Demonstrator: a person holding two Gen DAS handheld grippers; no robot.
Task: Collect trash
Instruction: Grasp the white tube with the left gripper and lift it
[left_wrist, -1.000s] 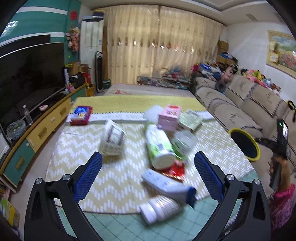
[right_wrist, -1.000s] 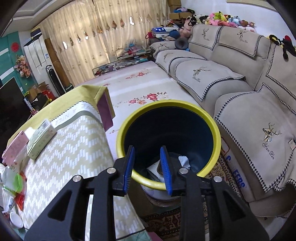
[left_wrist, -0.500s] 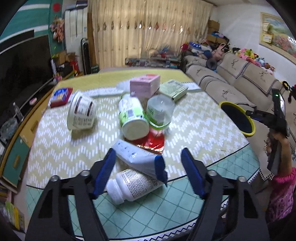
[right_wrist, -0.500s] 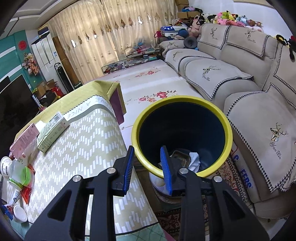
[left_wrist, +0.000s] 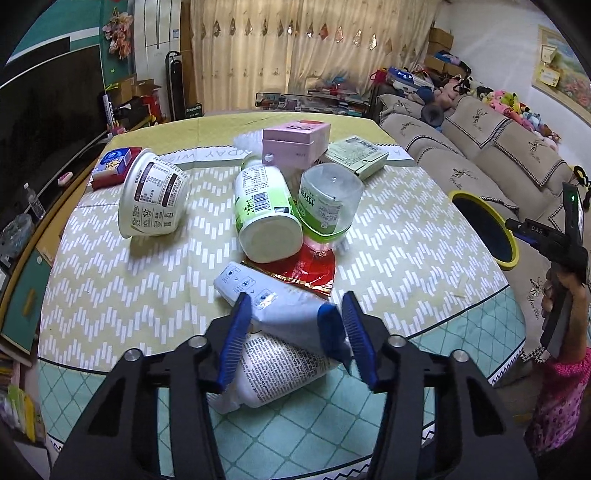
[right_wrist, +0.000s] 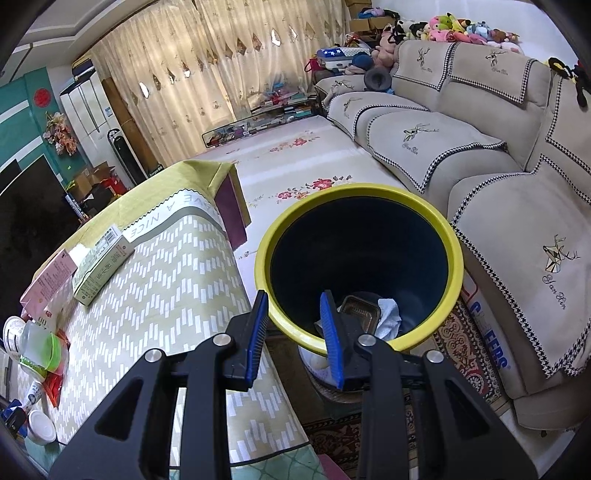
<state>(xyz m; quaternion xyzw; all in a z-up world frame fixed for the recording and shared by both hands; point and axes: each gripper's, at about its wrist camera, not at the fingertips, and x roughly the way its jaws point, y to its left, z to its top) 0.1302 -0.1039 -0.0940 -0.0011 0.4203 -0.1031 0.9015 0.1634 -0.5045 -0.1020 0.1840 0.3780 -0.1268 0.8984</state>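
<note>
Trash lies on the table: a white tube with a blue cap (left_wrist: 280, 306), a white pill bottle (left_wrist: 273, 369) under it, a red wrapper (left_wrist: 310, 269), a green-white bottle (left_wrist: 264, 210), a clear green cup (left_wrist: 327, 205) and a white paper cup (left_wrist: 153, 199). My left gripper (left_wrist: 295, 332) is open, its jaws on either side of the tube, not touching that I can tell. My right gripper (right_wrist: 293, 328) is open and empty, over the near rim of the yellow-rimmed bin (right_wrist: 454, 266), which holds some trash (right_wrist: 373, 314).
A pink box (left_wrist: 295, 142), a green flat box (left_wrist: 356, 157) and a blue-red packet (left_wrist: 114, 162) lie at the table's far side. The bin (left_wrist: 511, 240) stands between table and sofa (right_wrist: 480, 158). A TV cabinet (left_wrist: 22, 291) runs along the left.
My left gripper has moved down and forward to the tube and narrowed its jaws around it. My right gripper has drawn back slightly from the bin, still open.
</note>
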